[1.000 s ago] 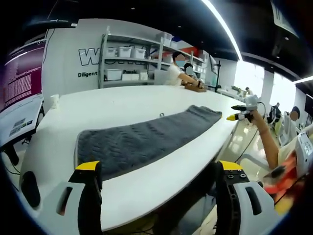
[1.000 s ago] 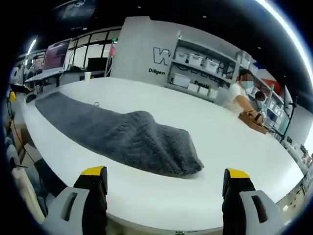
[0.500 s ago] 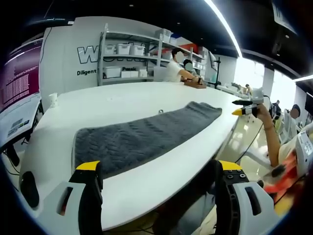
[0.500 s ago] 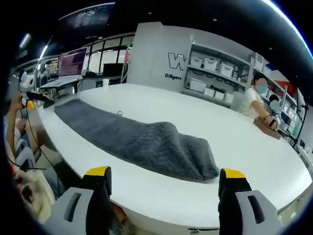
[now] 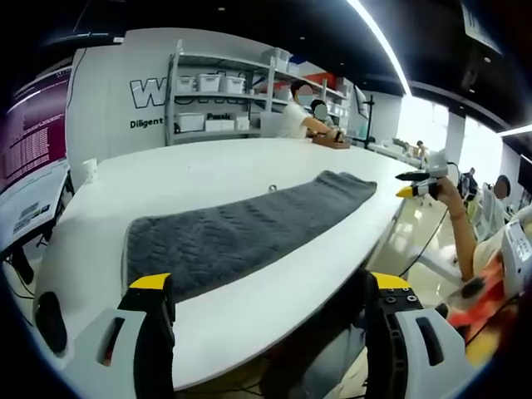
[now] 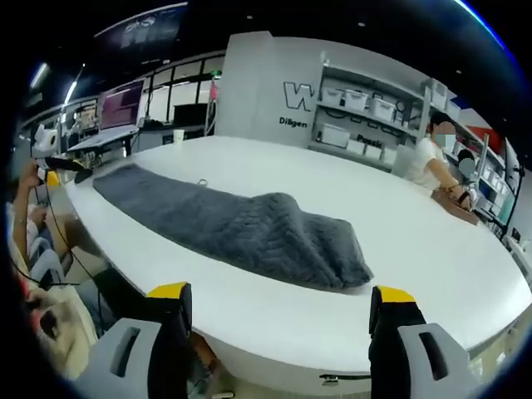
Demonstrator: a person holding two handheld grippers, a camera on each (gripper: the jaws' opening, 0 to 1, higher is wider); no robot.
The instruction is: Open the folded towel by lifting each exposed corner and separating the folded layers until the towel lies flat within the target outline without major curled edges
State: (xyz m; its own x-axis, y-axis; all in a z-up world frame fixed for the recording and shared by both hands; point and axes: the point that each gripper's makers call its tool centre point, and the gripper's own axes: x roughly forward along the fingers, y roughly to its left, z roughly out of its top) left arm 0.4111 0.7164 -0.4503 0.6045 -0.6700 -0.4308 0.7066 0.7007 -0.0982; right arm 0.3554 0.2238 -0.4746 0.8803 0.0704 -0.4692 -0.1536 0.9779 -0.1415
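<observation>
- Left gripper (image 5: 270, 291): its two grey jaws with yellow tips rise at the lower left and lower right of the left gripper view, spread wide, nothing between them; it also appears as a small yellow-tipped tool (image 6: 60, 169) at the left edge of the right gripper view.
- Right gripper (image 6: 278, 299): both jaws stand well apart at the bottom of the right gripper view, holding nothing; it is small and partly blurred at the right of the left gripper view (image 5: 418, 183), held by a hand whose forearm runs to the lower right.
- Dark grey textured towel (image 5: 237, 233): lies as a long strip across the centre of the left gripper view, near the table's front edge. In the right gripper view (image 6: 241, 229) its near end is bunched and raised in folded layers; how many layers cannot be told.
- Large white round-edged table (image 5: 199, 170): its near edge is cut off behind the jaws.
- A small ring-like object (image 5: 272, 189) sits just beside the towel's far edge; too small to identify.
- White metal shelving unit (image 5: 224, 96), upper centre, carries white storage bins (image 5: 214, 84); their contents are hidden.
- A seated person (image 5: 298, 119) at the table's far side is partly masked.
</observation>
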